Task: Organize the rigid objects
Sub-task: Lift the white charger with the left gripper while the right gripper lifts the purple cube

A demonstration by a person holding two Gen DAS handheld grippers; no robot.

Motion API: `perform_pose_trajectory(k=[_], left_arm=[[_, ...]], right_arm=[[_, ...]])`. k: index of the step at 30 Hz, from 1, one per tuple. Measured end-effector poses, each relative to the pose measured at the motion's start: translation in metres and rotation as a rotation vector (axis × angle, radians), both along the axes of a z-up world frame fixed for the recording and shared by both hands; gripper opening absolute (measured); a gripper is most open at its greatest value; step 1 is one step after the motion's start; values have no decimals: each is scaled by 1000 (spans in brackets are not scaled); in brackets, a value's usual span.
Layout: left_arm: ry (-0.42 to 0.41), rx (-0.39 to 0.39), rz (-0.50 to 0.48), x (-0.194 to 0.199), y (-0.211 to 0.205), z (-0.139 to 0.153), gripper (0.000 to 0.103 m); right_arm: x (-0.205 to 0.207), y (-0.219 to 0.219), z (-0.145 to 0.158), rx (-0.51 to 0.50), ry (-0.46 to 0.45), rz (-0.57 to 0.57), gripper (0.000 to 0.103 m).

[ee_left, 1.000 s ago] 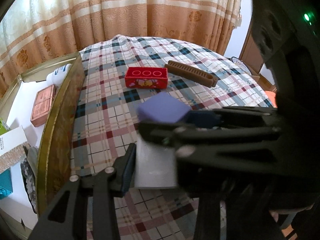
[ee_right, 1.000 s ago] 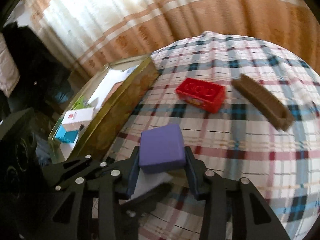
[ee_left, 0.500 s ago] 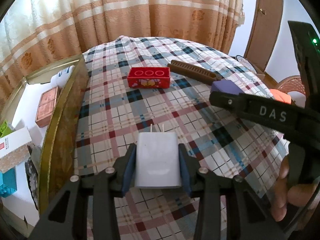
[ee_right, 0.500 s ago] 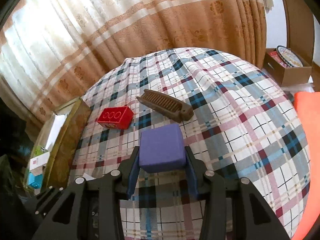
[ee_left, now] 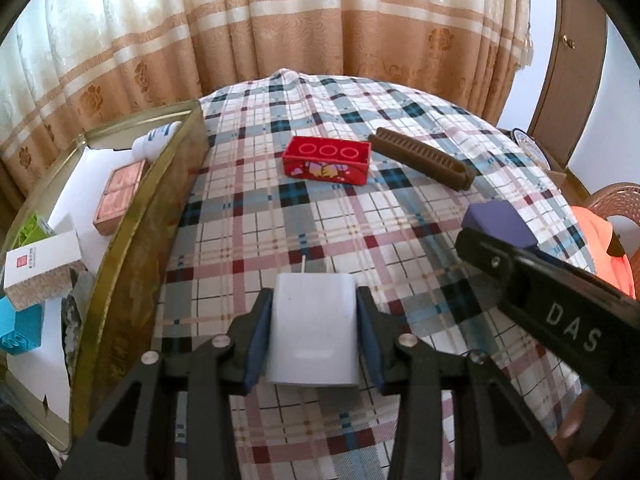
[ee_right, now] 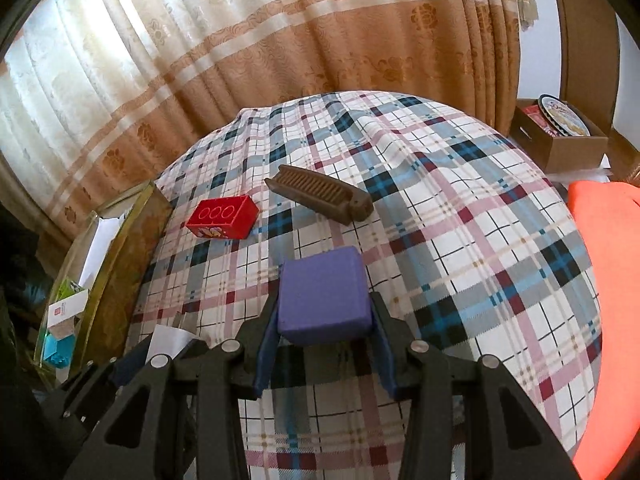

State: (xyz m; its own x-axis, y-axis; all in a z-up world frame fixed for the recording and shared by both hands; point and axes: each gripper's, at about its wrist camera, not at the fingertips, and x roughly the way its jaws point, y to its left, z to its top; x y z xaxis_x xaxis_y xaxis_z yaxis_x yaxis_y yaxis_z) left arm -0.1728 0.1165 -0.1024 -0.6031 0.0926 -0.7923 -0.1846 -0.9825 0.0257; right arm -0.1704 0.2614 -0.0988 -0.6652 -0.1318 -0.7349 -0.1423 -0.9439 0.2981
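Note:
My left gripper (ee_left: 314, 334) is shut on a white plug adapter (ee_left: 313, 330), its two prongs pointing away over the plaid tablecloth (ee_left: 248, 216). My right gripper (ee_right: 323, 330) is shut on a purple block (ee_right: 323, 295), held above the cloth; the same block (ee_left: 500, 222) shows at the right of the left wrist view. A red toy brick (ee_left: 326, 160) and a brown comb (ee_left: 420, 157) lie further back on the cloth. In the right wrist view the red brick (ee_right: 222, 216) and comb (ee_right: 320, 193) sit ahead, with the white adapter (ee_right: 168, 340) at lower left.
A gold-rimmed tin tray (ee_left: 132, 240) stands along the table's left side with a pink box (ee_left: 120, 196), a white carton (ee_left: 42, 266), a blue brick (ee_left: 18, 326) and a white bottle (ee_left: 154, 140). Curtains hang behind. An orange cushion (ee_right: 608, 280) and a cardboard box (ee_right: 560, 136) lie at right.
The right gripper with the purple block swung from in front of the left gripper out to the right, away from the tray. The left gripper kept its place with the adapter.

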Motion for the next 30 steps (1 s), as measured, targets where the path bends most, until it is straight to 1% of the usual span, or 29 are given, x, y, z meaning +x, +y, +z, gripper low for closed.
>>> perform_pose_trajectory(k=[4, 18, 30], left_arm=[[-5, 20, 1, 0, -2, -1, 41], [-6, 23, 2, -1, -3, -1, 41], [-9, 41, 10, 0, -4, -1, 40]], right_arm=[[0, -5, 1, 34, -4, -5, 45], [0, -6, 1, 50, -5, -13, 45], [4, -8, 2, 71, -13, -34, 45]])
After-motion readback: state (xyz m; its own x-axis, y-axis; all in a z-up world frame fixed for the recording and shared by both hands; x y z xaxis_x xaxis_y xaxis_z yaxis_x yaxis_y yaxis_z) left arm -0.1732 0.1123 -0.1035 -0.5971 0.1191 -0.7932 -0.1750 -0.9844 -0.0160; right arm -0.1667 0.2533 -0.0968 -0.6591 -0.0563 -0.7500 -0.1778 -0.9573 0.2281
